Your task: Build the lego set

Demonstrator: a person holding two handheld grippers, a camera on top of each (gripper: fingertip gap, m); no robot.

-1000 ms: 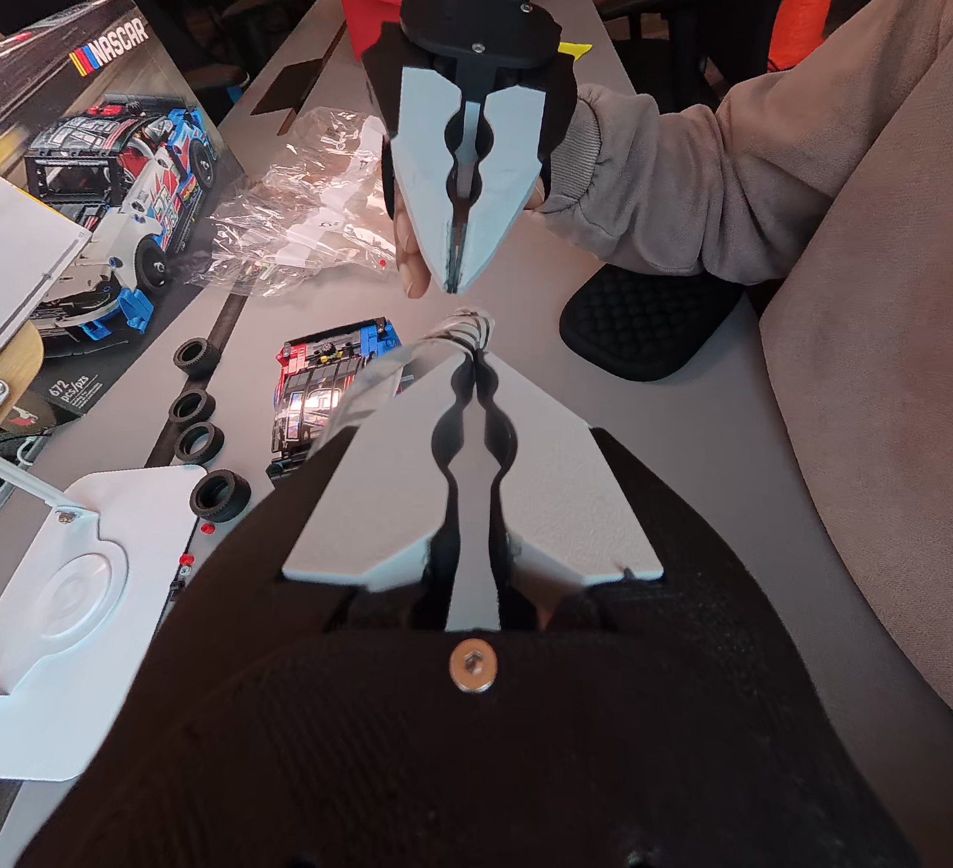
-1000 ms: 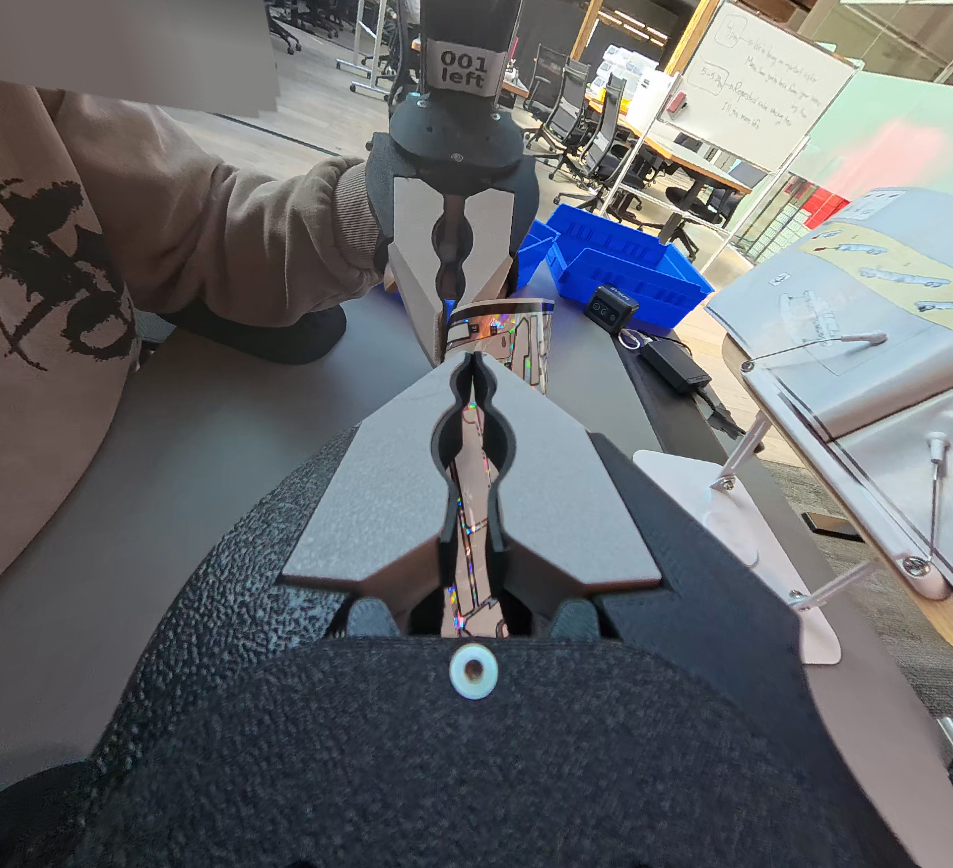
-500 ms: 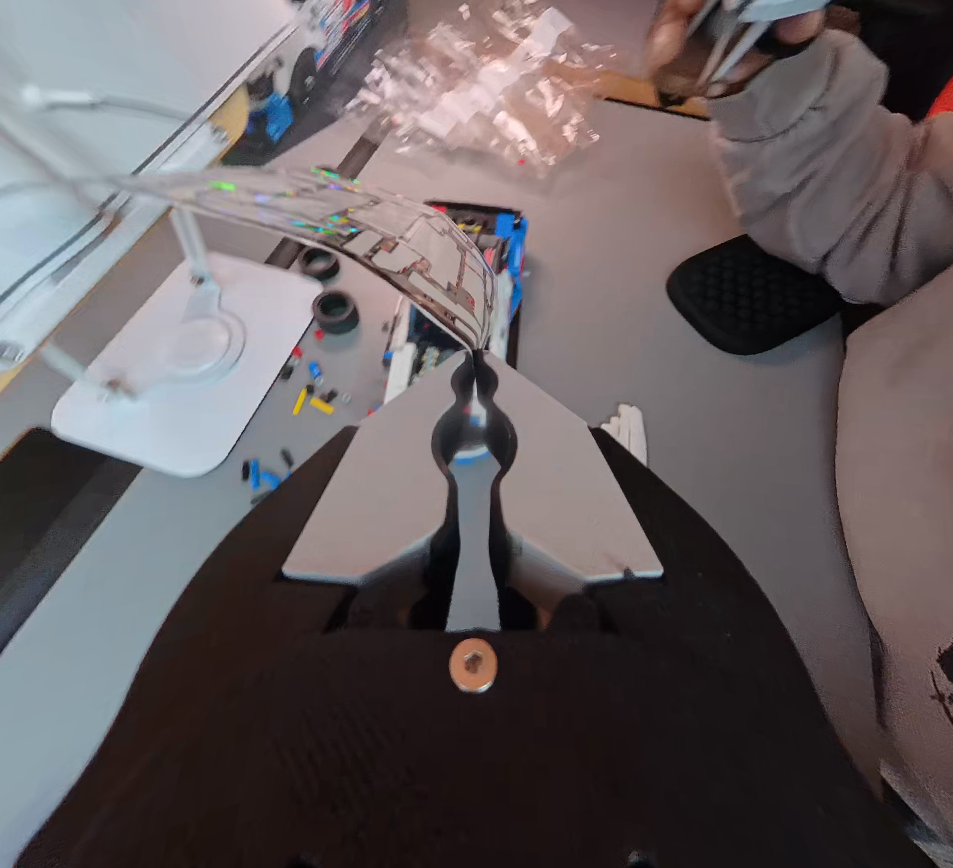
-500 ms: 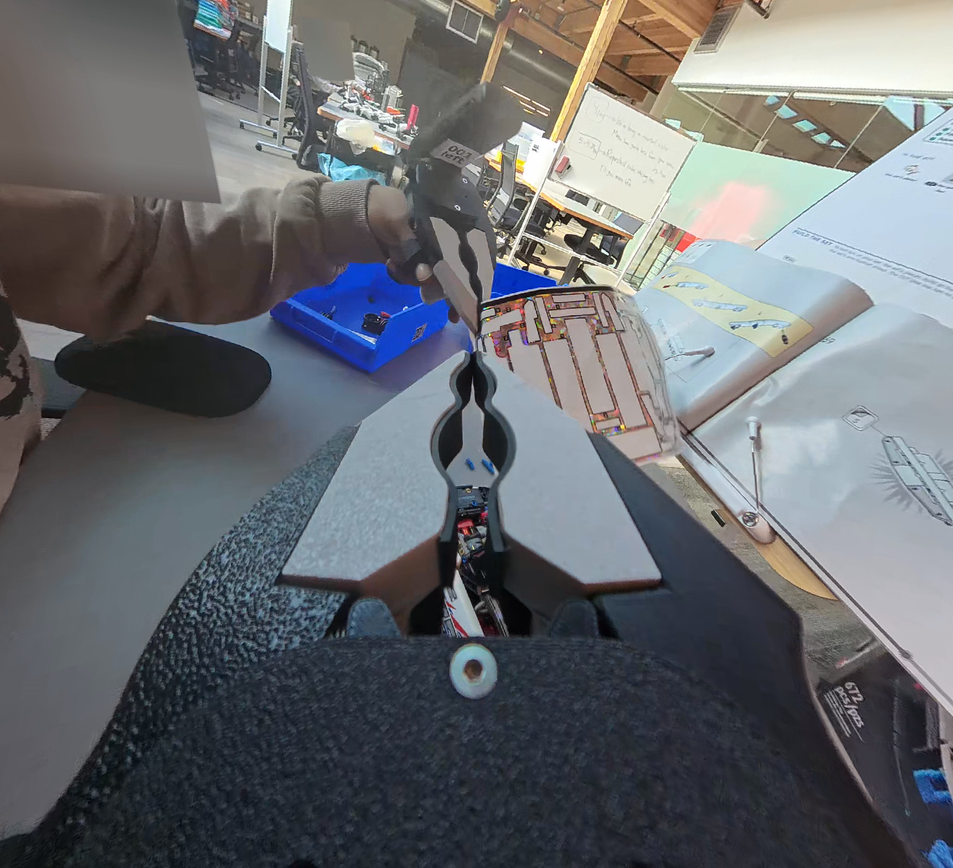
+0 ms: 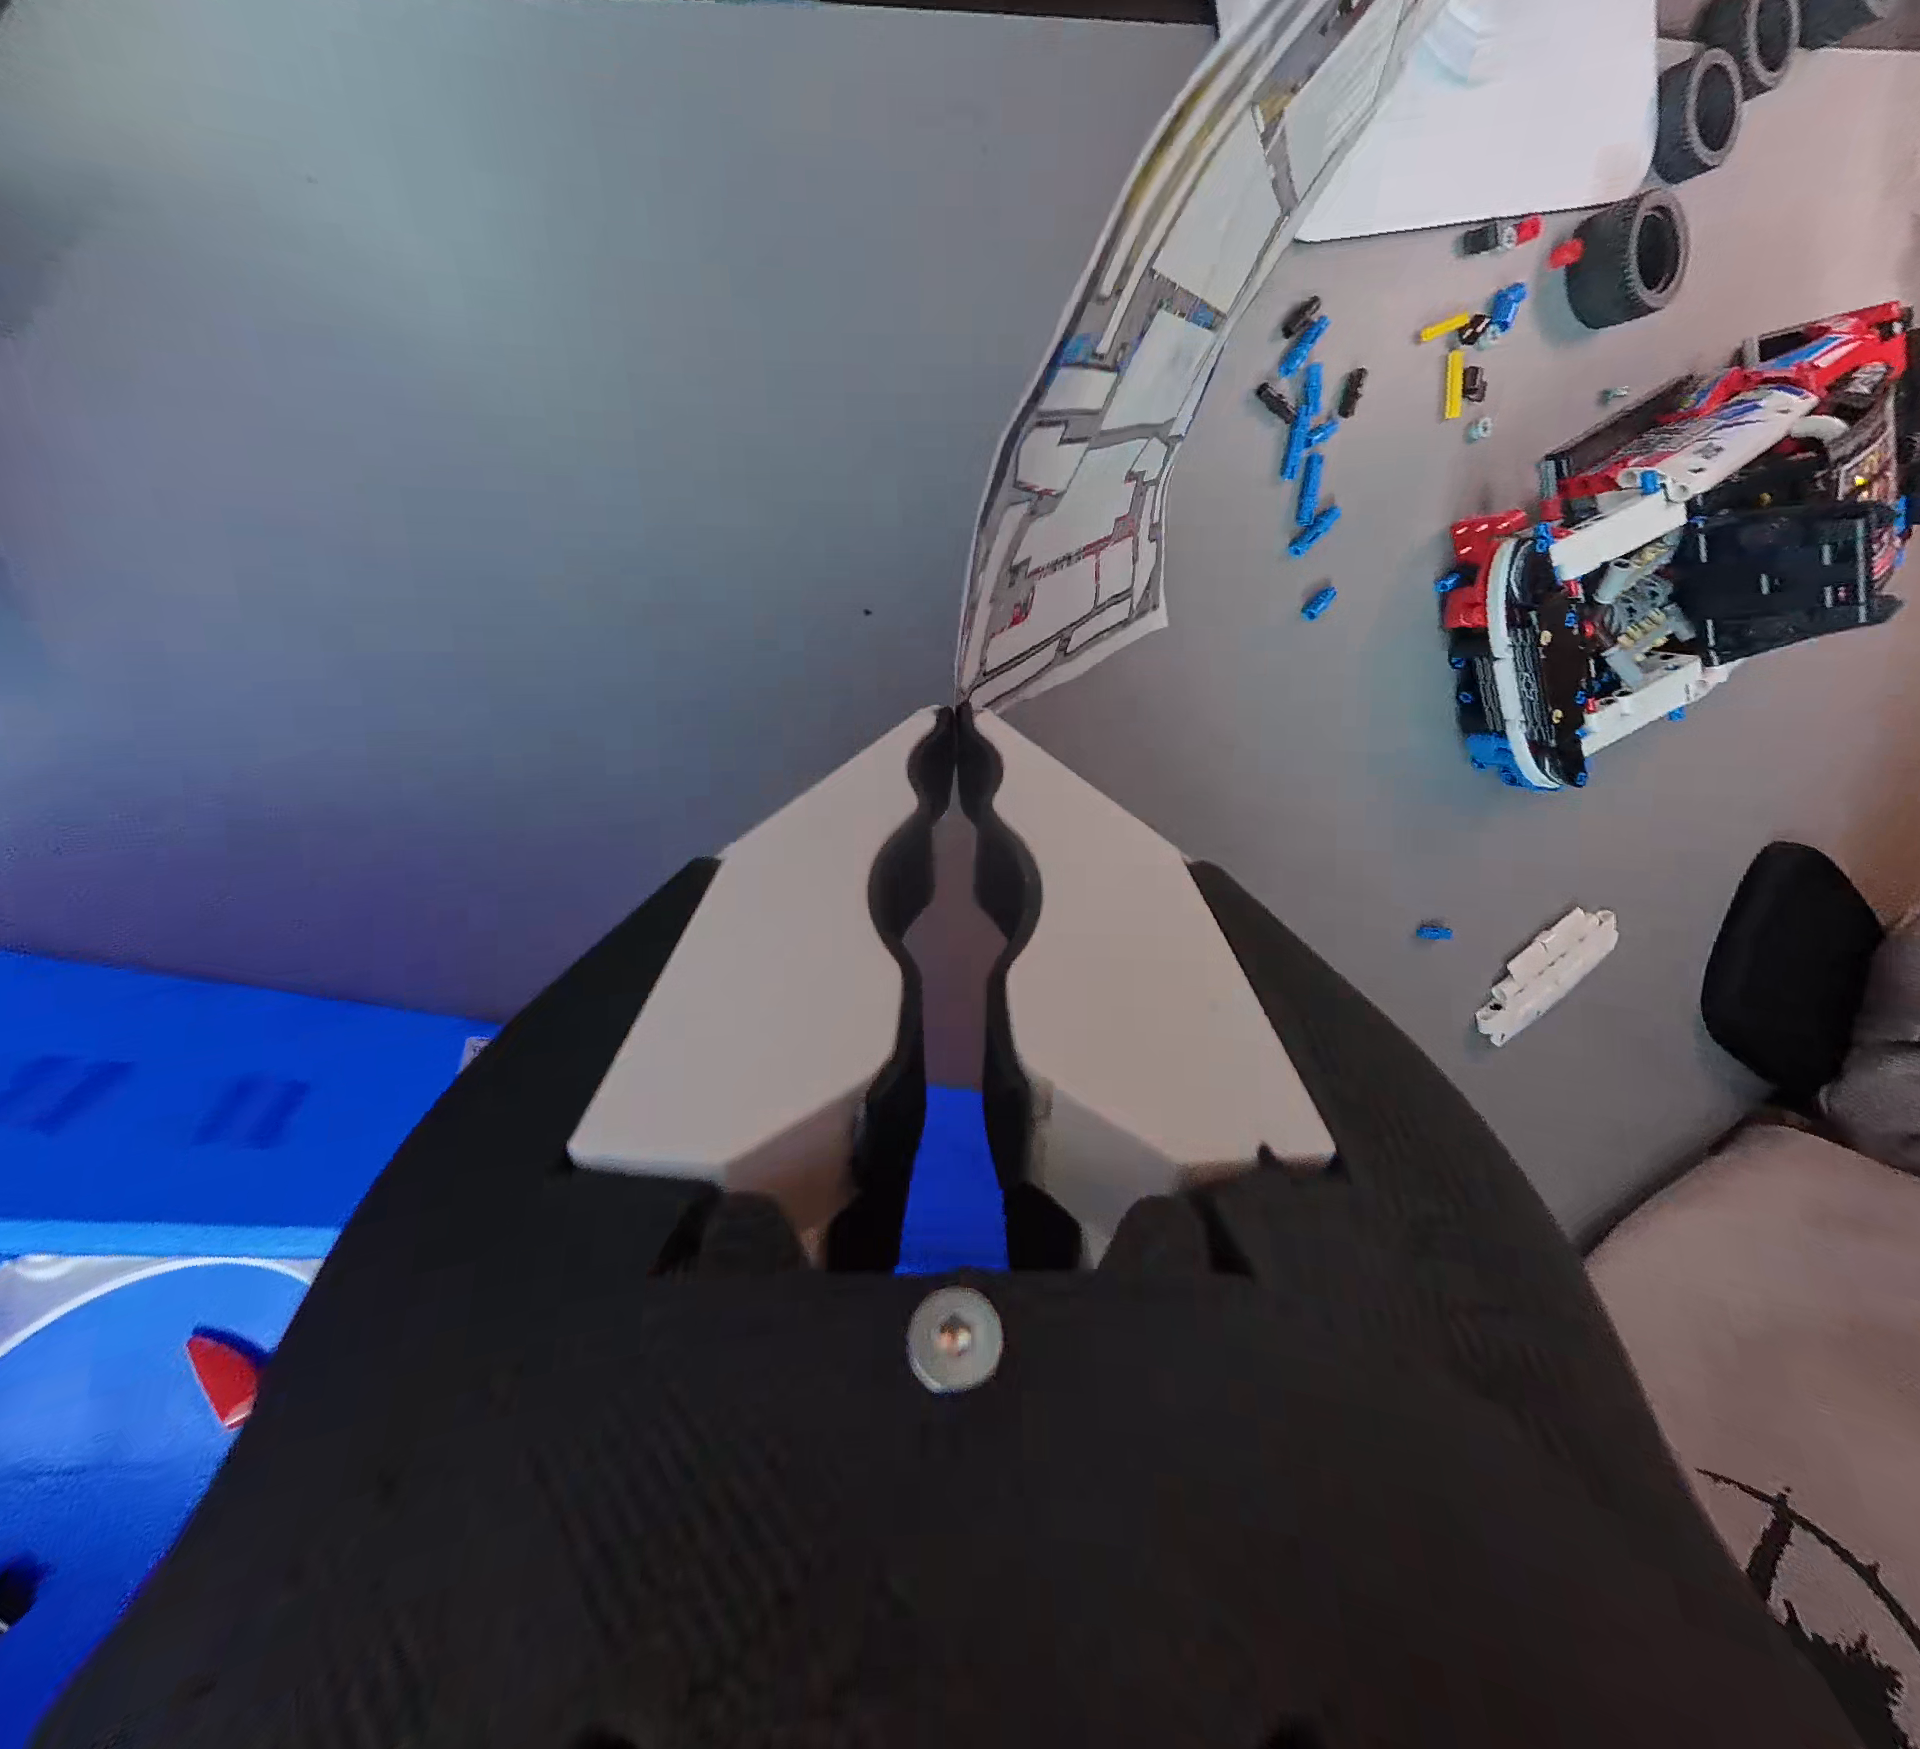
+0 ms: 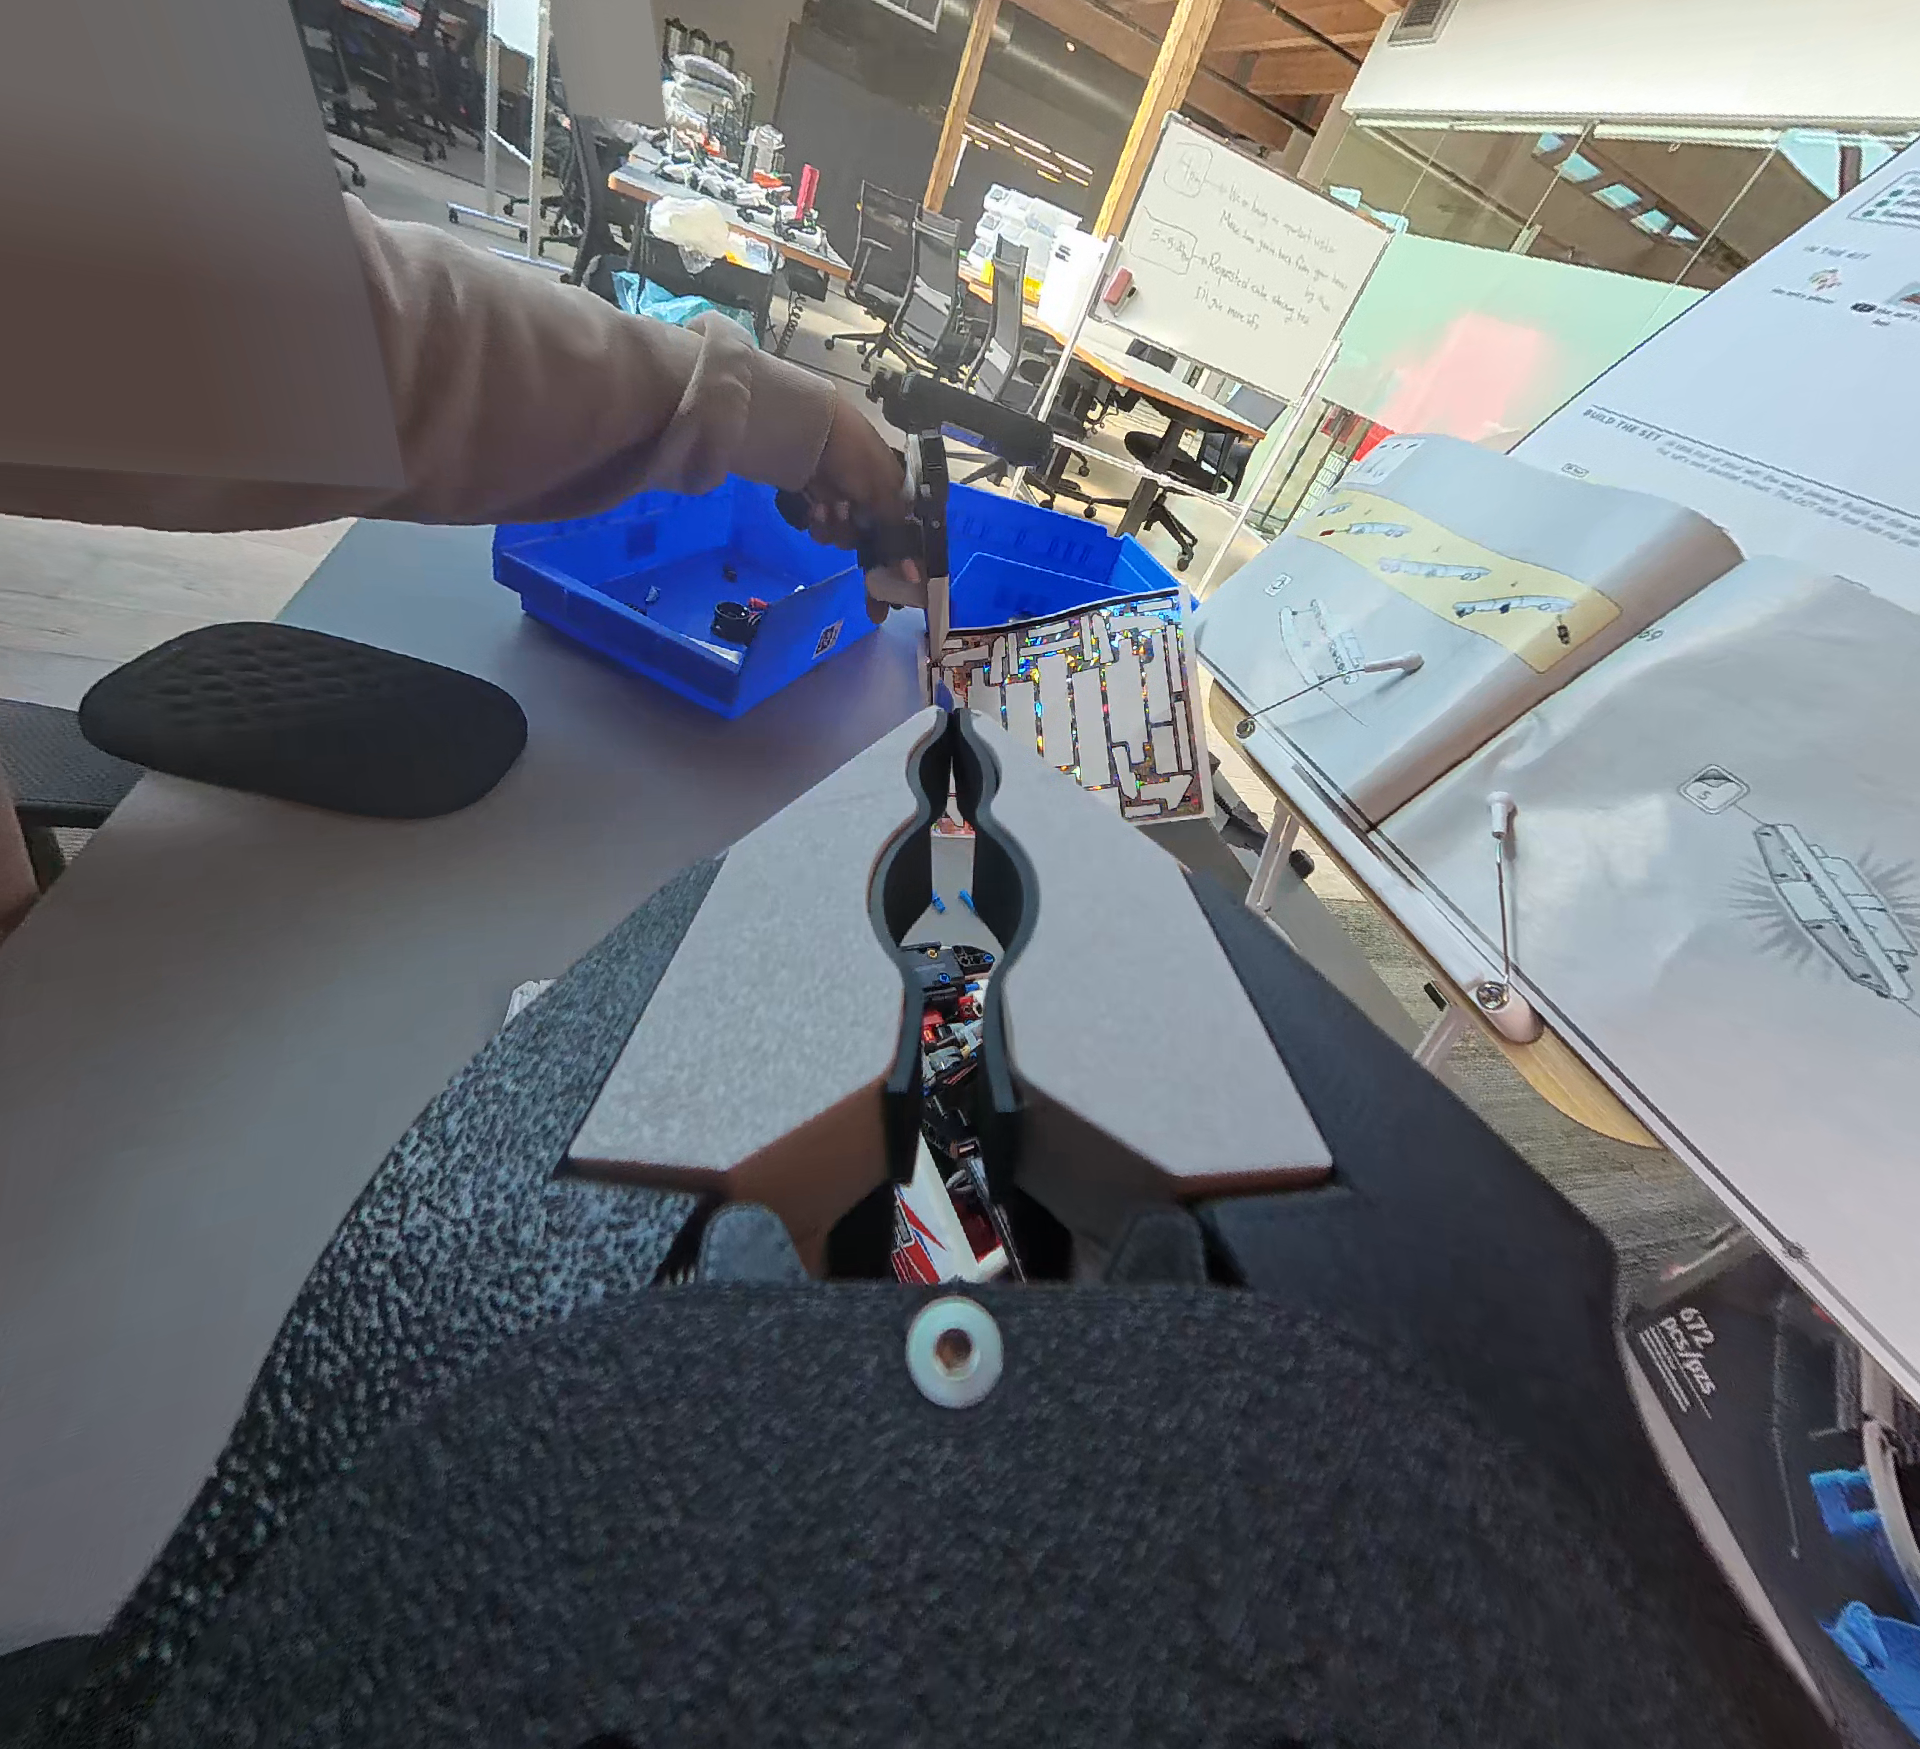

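Observation:
My left gripper is shut on a corner of the shiny sticker sheet, which curls up and to the right above the grey table. In the right wrist view the left gripper hangs the sheet by the blue bins. My right gripper is shut, with nothing visible between its tips. It is above the part-built red, white and black lego car, seen through the finger gap. The car lies at the right in the left wrist view.
Several black tyres, loose blue and yellow pins and a white piece lie near the car. Blue bins stand at the back. The instruction booklet on its stand is at the right, a black wrist rest at the left. The left gripper's tips are roughly 45 cm from the right gripper's. The left gripper is farther from the white piece, some 40 cm, than the right, some 30 cm.
The two grippers, tip to tip a second ago, have parted. My left gripper has carried the sticker sheet away toward the blue bins. My right gripper stays shut over the car.

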